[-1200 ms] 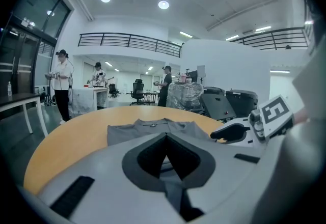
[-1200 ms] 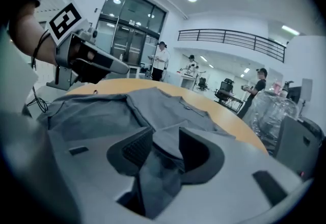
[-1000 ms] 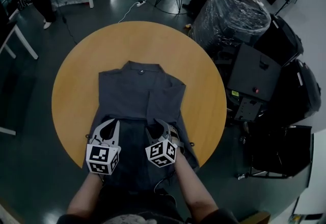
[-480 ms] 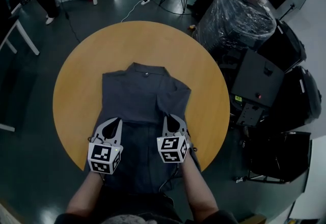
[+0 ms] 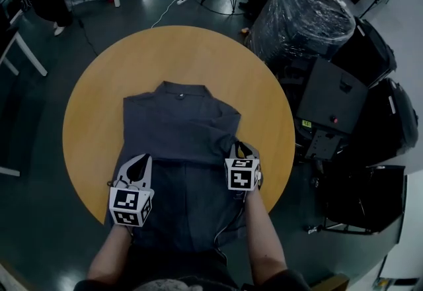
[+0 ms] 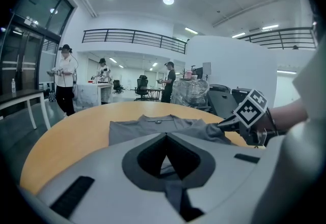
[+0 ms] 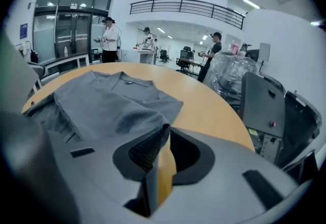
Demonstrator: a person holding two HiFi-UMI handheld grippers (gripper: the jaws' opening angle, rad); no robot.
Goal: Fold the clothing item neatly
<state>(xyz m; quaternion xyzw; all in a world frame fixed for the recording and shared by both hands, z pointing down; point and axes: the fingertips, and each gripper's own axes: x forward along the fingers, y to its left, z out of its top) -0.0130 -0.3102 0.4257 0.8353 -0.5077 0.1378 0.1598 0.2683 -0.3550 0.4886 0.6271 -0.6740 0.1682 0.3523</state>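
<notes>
The grey shirt (image 5: pixel 177 125) is lying collar-away on the round wooden table (image 5: pixel 92 98), one sleeve folded inward and the hem hanging off the near edge, with the left gripper (image 5: pixel 140 161) clamping its left side and the right gripper (image 5: pixel 239 146) easing its jaws open with the right edge between them.
</notes>
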